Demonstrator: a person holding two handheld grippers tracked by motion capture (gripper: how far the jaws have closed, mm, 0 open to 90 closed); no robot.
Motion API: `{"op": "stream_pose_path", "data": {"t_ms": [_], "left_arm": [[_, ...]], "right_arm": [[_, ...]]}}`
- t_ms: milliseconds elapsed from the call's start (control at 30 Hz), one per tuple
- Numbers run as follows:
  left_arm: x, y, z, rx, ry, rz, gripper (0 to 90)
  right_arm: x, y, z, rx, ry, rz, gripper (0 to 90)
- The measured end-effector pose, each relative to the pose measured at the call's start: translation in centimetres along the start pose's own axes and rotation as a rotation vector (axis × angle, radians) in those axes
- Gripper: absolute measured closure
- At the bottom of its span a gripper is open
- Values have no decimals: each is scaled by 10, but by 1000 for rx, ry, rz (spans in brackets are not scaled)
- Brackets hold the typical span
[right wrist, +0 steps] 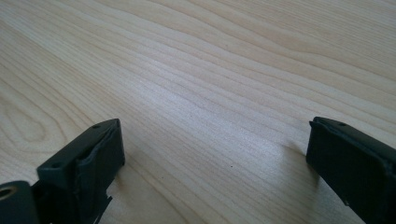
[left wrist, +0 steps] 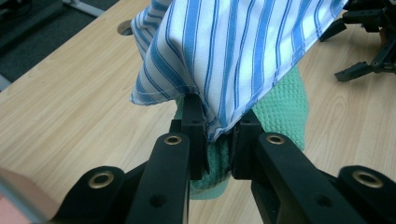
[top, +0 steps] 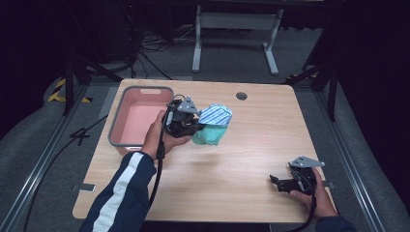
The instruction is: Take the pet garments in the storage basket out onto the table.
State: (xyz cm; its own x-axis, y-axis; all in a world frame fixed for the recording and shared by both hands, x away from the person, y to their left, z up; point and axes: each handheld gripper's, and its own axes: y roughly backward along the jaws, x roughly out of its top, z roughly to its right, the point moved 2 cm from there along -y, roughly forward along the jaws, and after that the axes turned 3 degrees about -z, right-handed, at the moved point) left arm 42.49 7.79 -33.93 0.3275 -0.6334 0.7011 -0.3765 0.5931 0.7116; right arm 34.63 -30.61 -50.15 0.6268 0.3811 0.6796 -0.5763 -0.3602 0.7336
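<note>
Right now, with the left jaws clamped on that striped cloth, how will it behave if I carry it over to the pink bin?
Probably floppy: the striped cloth drapes in folds from the left gripper. It looks thin and light, so it should swing rather than resist. The green cloth seems pinched along with it and will likely come too, trailing toward the pink bin.

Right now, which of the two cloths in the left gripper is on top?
The blue-and-white striped cloth is on top; it drapes over the plain green waffle-textured cloth, which hangs beneath it. The left gripper is shut on both.
</note>
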Motion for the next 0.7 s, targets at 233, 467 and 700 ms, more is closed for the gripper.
{"op": "stream_pose_path", "data": {"t_ms": [233, 467, 700], "left_arm": [[3, -20, 11, -28, -22, -19, 800], [0, -39, 16, -55, -14, -34, 800], [-10, -66, 14, -70, 17, -66, 799]], "right_arm": [[0, 0, 0, 0, 0, 0, 45], [0, 0, 0, 0, -1, 0, 45], [0, 0, 0, 0, -1, 0, 45]]}}
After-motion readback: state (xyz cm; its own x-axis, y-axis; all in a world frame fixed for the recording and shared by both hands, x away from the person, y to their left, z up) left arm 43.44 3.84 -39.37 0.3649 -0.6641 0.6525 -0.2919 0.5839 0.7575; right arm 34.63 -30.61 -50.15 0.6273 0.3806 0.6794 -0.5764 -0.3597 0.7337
